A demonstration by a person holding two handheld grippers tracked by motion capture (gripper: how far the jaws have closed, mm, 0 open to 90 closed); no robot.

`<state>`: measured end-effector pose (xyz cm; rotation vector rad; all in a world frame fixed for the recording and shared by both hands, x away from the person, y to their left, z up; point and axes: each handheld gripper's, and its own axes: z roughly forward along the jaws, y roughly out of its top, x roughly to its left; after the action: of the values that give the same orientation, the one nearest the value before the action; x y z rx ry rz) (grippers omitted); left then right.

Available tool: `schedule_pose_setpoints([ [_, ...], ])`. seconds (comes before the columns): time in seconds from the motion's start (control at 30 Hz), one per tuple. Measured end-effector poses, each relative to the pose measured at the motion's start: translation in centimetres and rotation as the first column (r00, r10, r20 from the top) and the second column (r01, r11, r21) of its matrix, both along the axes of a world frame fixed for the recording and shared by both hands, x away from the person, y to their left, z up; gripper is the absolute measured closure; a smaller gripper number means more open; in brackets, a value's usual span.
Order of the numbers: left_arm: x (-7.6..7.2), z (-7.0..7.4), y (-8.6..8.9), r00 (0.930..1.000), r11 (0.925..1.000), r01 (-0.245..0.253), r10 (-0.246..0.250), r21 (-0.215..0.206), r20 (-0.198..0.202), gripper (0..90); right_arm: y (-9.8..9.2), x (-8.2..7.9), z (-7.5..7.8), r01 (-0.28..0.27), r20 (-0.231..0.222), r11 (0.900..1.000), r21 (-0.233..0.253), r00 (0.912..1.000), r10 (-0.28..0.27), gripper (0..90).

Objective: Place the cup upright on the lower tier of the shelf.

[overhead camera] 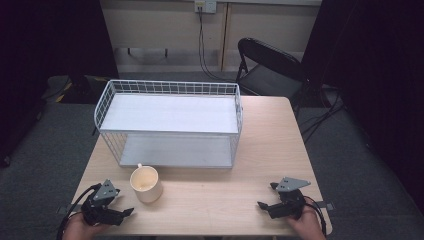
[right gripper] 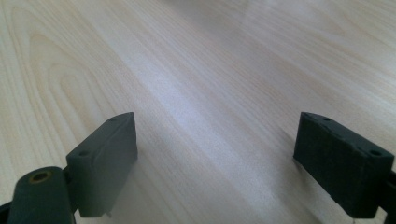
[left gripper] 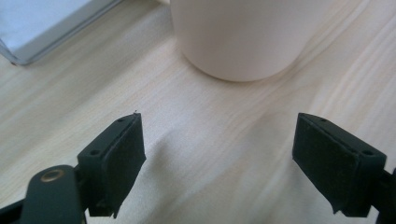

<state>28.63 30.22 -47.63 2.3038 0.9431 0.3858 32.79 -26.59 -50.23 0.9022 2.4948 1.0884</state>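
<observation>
Light wood worktop (overhead camera: 260, 150), grey carpet around, black folding chair (overhead camera: 267, 65) behind. White wire 2-tier rack (overhead camera: 170, 122) at back-centre. Cream mug (overhead camera: 145, 184), upright, sits just in front of rack's left end. Left tongs (overhead camera: 127, 212) near mug, jaws wide apart, holding nothing. Right tongs (overhead camera: 264, 205) same, over bare wood.

A: Where does the high view sit?
B: Above the near edge, facing forward and down over the pale wooden surface (overhead camera: 260, 150).
A: And the gripper views?
B: Low, close. The left tool (left gripper: 217, 161) camera shares the cream ceramic mug (left gripper: 243, 37) just ahead.
</observation>
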Motion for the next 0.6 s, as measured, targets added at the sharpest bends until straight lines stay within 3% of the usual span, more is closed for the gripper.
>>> schedule_pose_setpoints([
  [0.23,-0.4,2.4,-0.3,0.9993,0.9981,-0.022,0.024,-0.058,0.029,17.3,0.1,0.0,0.0,0.008,0.000,1.000,-0.002,1.0000,-0.008,12.7],
  [0.37,-0.4,3.3,-0.3,0.9985,0.9943,-0.054,0.055,-0.091,0.006,20.1,0.1,0.0,0.0,0.008,0.000,1.000,-0.002,1.0000,-0.008,12.7],
  [0.5,-0.2,4.2,-0.4,0.9962,0.9872,-0.086,0.087,-0.134,0.000,20.5,0.1,0.0,0.0,0.008,0.000,1.000,-0.001,1.0000,-0.008,12.7],
  [0.6,-0.1,4.7,-0.5,0.9951,0.9851,-0.097,0.099,-0.142,0.006,20.0,0.1,0.0,0.0,0.008,0.000,1.000,-0.001,1.0000,-0.008,12.7],
])
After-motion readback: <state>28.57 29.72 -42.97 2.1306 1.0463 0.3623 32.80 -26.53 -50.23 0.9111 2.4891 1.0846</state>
